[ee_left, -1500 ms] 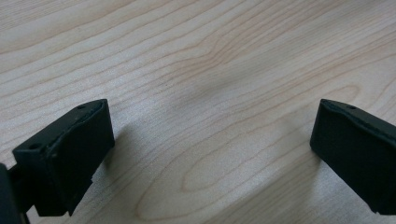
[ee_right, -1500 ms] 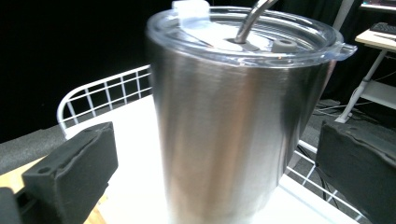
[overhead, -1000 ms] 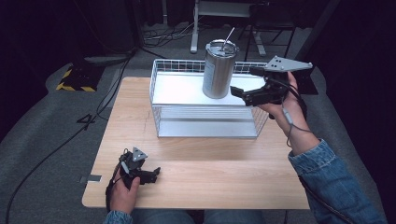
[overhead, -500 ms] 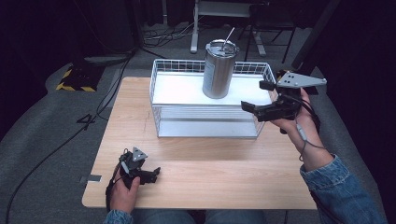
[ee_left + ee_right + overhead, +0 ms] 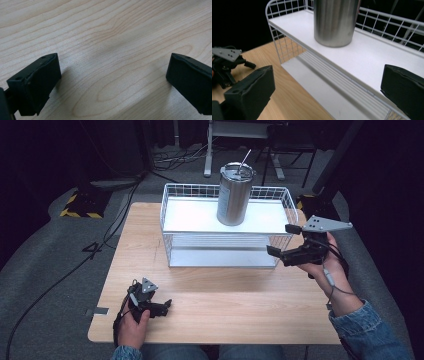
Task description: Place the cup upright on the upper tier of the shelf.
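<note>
The wooden counter (image 5: 225, 315) lies bare in front of the white wire rack (image 5: 227, 242), so tongs can pass freely along its near side and down the left strip beside the rack. On the rack's top shelf the steel tumbler (image 5: 235, 195) stands right of the middle, leaving open white surface to either side, more of it on the left, though the raised wire rim fences every edge. The lower shelf seems reachable only through the low front gap, which looks tight.

Tumbler (image 5: 235, 195) on wire shelf (image 5: 280, 196), shelf on table (image 5: 225, 305)
</note>
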Tool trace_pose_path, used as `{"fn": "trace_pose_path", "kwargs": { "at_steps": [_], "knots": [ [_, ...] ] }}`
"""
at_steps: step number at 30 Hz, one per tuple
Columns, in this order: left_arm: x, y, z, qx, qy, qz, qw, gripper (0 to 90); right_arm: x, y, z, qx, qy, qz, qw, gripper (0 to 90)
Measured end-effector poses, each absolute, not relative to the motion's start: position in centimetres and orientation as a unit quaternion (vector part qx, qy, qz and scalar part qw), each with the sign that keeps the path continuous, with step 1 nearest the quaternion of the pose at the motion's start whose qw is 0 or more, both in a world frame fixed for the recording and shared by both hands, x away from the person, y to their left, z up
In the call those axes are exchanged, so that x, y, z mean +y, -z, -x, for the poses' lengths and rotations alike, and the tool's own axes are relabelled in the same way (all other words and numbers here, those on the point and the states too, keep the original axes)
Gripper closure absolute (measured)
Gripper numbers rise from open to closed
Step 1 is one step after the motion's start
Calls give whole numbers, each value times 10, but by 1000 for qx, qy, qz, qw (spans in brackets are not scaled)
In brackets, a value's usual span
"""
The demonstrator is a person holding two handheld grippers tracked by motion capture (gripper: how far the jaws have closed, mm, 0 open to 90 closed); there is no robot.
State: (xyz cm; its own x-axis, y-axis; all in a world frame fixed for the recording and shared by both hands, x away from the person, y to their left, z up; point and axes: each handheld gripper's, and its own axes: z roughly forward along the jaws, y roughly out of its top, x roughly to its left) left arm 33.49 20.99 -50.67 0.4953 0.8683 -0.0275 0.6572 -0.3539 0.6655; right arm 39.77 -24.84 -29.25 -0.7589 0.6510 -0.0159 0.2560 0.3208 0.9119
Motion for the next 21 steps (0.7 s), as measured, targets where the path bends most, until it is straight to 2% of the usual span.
{"fn": "trace_pose_path", "kwargs": {
  "at_steps": [12,21],
  "knots": [
    [210,507,-335,475,-167,-805,315,2,-254,336,-386,804,-488,-298,166,0],
    [210,507,-335,473,-168,-805,314,2,-250,370,-379,819,-462,-298,165,0]
  ]
}}
